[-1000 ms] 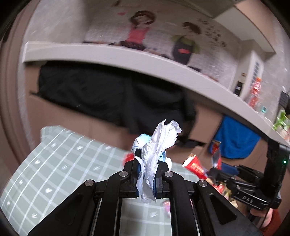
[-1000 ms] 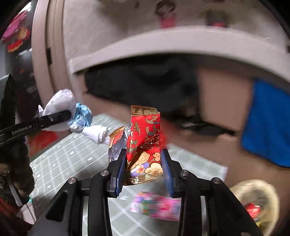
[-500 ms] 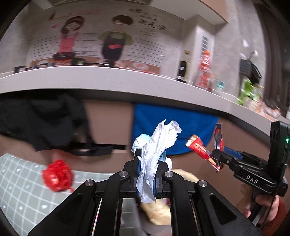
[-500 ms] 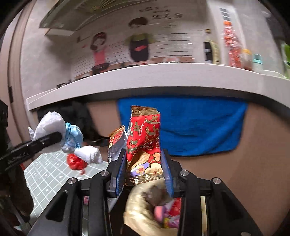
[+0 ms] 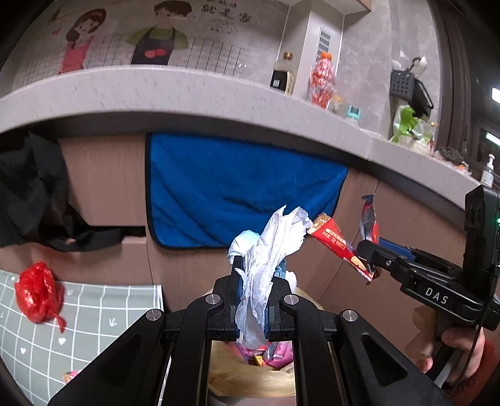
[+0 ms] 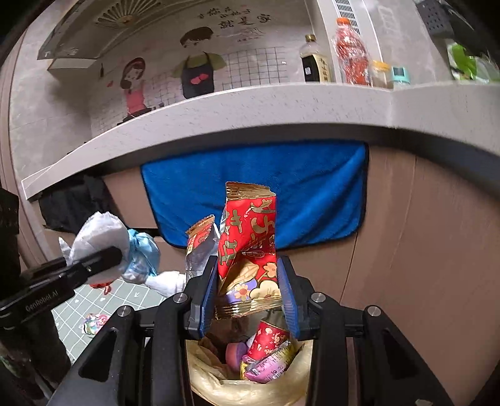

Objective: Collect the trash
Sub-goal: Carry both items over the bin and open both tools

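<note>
In the left wrist view, the left gripper (image 5: 254,289) stays clamped on a wad of crumpled white tissue (image 5: 275,246) with a pale blue scrap behind it; a second ago that wad stood over the checked table mat (image 5: 93,315) with black cloth behind, and now a blue towel (image 5: 237,190) fills the background and a lined trash bin (image 5: 250,378) shows at 6 o'clock under the jaws. The crumpled red wrapper (image 5: 37,292) has slid out to 9 o'clock on the mat. At 3 o'clock the right gripper (image 5: 364,254), marked "DAS", pinches a red snack packet (image 5: 336,245), a person's hand (image 5: 450,346) on its grip. I judge both loads to be almost over the bin, so releasing is the next step. In the right wrist view, the right gripper (image 6: 248,292) has its blue pads pressed on the red and gold packet (image 6: 250,240), with a silver-lined wrapper (image 6: 200,246) beside it at 10 o'clock; whether that one is also pinched I cannot tell. The bin (image 6: 212,378), earlier at the right edge, now sits at 6 o'clock, already holding pink and red wrappers. At 9 o'clock the left gripper (image 6: 115,257) reads "GenRobot.AI". The packet carries gold characters, and the wall (image 6: 240,22) at 12 o'clock carries writing above two cartoon figures; I cannot read either.
</note>
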Demonstrator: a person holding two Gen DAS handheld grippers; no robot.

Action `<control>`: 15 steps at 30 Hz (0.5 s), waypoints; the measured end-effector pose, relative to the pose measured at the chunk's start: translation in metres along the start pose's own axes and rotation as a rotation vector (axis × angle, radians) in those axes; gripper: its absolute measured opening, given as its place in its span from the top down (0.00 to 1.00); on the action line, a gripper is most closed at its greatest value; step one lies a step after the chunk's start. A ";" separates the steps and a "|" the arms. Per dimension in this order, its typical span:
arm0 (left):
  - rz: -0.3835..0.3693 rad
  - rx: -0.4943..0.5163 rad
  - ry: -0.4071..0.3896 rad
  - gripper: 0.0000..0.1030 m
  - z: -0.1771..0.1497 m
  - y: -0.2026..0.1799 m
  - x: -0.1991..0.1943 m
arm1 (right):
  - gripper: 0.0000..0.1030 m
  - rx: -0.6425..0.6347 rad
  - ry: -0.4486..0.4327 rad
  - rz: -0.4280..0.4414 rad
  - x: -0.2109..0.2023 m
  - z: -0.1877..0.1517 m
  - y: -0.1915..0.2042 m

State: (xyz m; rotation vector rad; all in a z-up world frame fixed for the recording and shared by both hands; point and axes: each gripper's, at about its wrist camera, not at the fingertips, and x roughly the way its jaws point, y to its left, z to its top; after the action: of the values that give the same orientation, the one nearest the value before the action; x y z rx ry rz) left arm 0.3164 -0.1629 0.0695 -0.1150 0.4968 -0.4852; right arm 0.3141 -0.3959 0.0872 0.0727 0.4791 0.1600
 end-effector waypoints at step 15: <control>0.015 -0.032 0.095 0.90 -0.017 0.013 0.060 | 0.66 0.044 0.065 0.022 0.038 -0.015 -0.006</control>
State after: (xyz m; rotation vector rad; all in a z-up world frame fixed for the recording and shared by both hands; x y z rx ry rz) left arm 0.3597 -0.1797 0.0264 -0.1190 0.5977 -0.4696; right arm 0.3411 -0.3945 0.0561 0.1163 0.5466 0.1739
